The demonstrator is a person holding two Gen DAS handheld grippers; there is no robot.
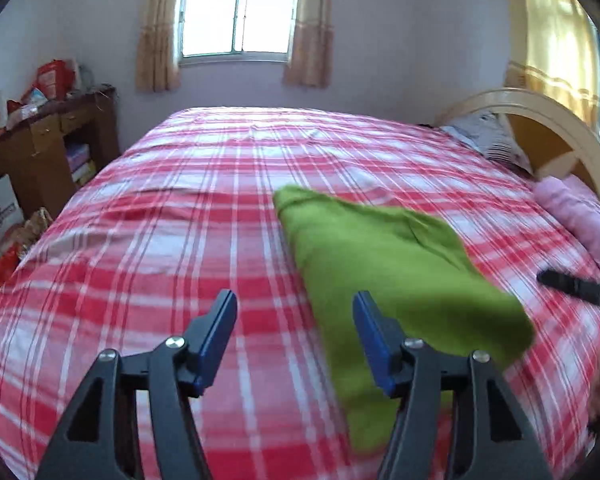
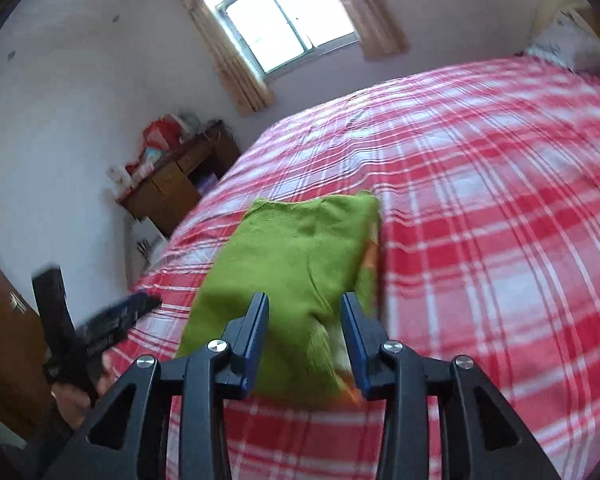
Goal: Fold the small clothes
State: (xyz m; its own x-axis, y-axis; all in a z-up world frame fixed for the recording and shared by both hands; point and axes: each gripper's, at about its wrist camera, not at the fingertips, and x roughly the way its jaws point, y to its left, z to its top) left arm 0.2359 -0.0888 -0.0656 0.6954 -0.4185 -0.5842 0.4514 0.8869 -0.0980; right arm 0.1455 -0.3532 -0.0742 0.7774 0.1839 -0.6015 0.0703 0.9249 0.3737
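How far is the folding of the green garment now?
Done: the green garment lies folded into a compact shape on the plaid bed. In hand: nothing; the left gripper and right gripper are open, clear of it. Left: perhaps the pink cloth by the headboard.

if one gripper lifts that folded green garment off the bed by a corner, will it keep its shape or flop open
The green garment would probably flop open: it looks like soft knit, with layers lying loose and an uneven far edge. It is likely light, being thin and small on the plaid bedsheet. Its fuzzy surface should not slip easily.
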